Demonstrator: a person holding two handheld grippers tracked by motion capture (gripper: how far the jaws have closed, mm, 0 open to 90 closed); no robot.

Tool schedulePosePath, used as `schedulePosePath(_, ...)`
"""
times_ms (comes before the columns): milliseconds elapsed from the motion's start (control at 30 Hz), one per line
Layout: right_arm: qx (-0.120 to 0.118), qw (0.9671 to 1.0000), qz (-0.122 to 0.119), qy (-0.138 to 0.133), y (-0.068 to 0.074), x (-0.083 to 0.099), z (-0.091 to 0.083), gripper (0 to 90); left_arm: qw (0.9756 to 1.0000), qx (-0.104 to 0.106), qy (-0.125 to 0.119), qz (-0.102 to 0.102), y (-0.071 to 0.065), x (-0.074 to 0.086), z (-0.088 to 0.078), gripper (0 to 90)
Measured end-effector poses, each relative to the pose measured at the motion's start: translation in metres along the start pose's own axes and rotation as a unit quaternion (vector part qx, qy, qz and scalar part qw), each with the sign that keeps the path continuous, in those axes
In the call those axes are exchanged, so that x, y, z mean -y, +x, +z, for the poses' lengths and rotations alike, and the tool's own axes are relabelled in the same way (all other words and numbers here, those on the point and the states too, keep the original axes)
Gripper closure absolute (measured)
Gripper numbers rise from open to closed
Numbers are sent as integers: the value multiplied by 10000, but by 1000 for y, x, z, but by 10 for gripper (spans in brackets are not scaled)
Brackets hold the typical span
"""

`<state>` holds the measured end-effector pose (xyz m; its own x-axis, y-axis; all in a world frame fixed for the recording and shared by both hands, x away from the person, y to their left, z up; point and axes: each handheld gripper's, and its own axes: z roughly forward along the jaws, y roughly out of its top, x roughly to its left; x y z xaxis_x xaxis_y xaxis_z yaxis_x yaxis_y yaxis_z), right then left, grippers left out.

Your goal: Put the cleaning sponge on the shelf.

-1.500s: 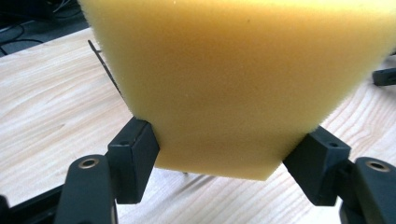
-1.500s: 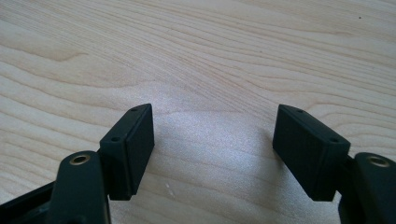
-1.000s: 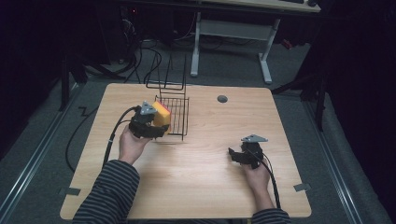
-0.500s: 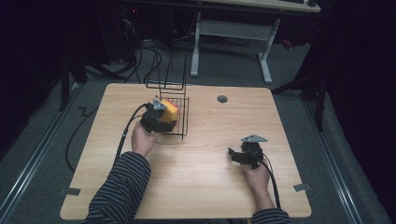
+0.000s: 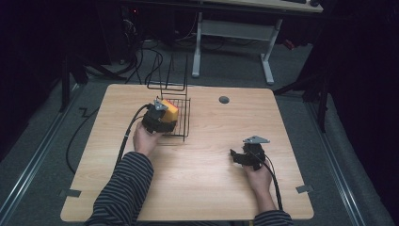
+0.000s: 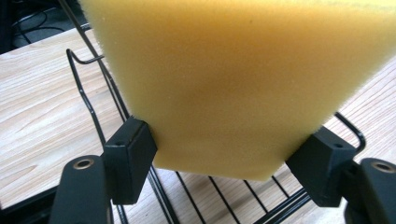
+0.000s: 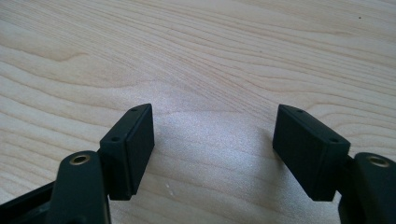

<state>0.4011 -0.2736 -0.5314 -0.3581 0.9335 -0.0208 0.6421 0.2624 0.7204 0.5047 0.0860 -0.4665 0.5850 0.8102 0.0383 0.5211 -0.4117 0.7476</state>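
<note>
A yellow sponge (image 5: 170, 110) sits between the pads of my left gripper (image 5: 165, 117), at the left side of a black wire basket (image 5: 182, 123). In the left gripper view the sponge (image 6: 233, 79) is pinched at its lower edge by both pads, and the basket wires (image 6: 95, 109) run beneath it. The jaws of my left gripper (image 6: 224, 161) have just been opening a little, with the pads still pressed on the sponge. My right gripper (image 5: 236, 156) rests low over bare wood at the right, open, and nothing lies between the jaws of the right gripper (image 7: 214, 144).
The wooden table (image 5: 202, 188) has a round grey cable hole (image 5: 224, 99) at the back. The basket's tall wire handle (image 5: 170, 77) stands up behind it. Cables trail off the table's left side, and a white desk frame (image 5: 235, 28) stands beyond.
My left hand carried the sponge a little forward and down, onto the basket's left side. The right gripper has stayed where it was.
</note>
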Motion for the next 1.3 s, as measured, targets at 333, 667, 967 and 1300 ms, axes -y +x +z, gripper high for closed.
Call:
schedulePosePath(333, -1, 10000, 2, 1, 0, 0, 0, 297, 10000, -13, 57, 5, -1, 2, 4, 283)
schedulePosePath(667, -1, 10000, 4, 0, 0, 0, 0, 297, 9999, 55, 70, -90, 0, 2, 6, 240)
schedulePosePath(967, -2, 10000, 5, -9, 0, 0, 0, 297, 9998, 98, 89, -165, 0, 2, 8, 108)
schedulePosePath(1300, -1, 10000, 3, -9, 0, 0, 0, 297, 9994, 242, 43, -239, -1, 1, 2, 9)
